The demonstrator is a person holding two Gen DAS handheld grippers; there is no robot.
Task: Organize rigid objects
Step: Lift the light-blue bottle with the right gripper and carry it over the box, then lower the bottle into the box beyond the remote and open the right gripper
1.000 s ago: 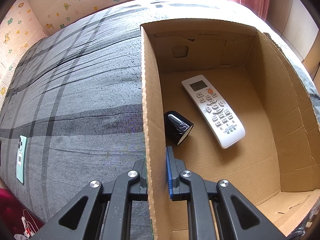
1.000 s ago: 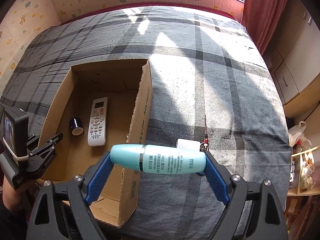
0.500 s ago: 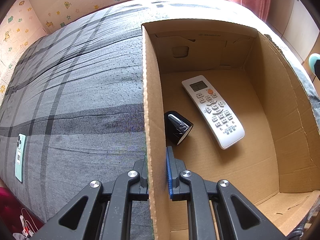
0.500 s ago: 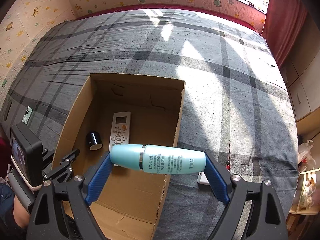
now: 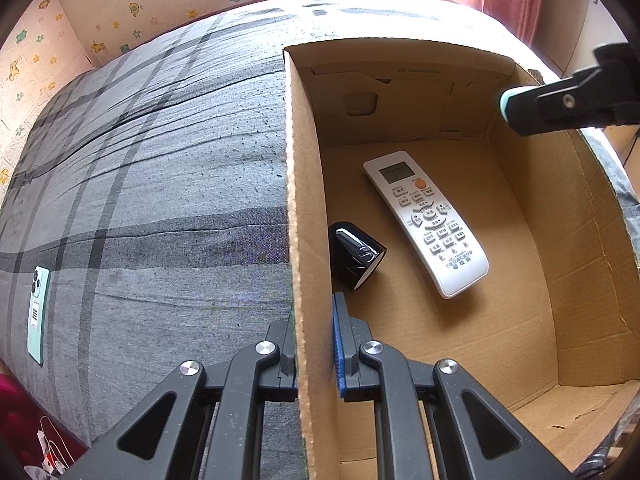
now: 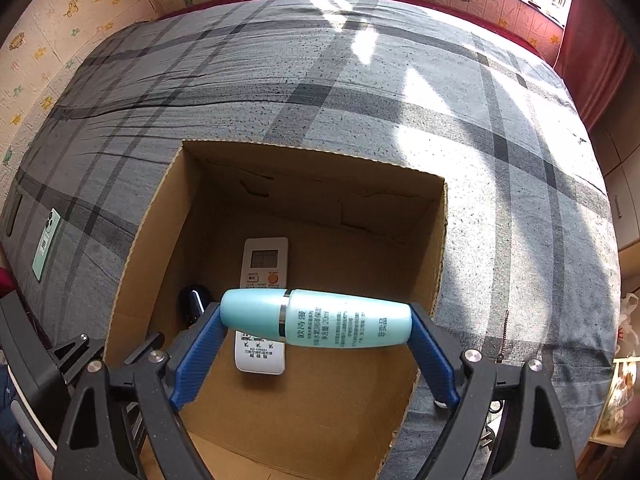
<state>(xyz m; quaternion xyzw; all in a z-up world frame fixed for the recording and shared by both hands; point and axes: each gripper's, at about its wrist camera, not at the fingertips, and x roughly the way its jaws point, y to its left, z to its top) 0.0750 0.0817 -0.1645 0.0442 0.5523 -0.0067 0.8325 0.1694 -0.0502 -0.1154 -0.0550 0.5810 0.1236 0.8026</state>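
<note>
We see left gripper (image 5: 314, 344) pinching cardboard box (image 6: 400, 392) wall. Right gripper (image 6: 316, 360) clamps teal bottle (image 6: 320, 322) endwise above box, over remote (image 5: 426, 222). Next, we judge: lower, release onto bare floor.

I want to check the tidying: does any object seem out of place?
Yes. A green phone lies alone on the bed, outside the cardboard box that holds the remote and the black cap, which lies tipped on its side.

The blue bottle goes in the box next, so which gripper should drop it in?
The right gripper. It already holds the blue bottle over the open cardboard box, while the left gripper is shut on the box's side wall, steadying it.
</note>
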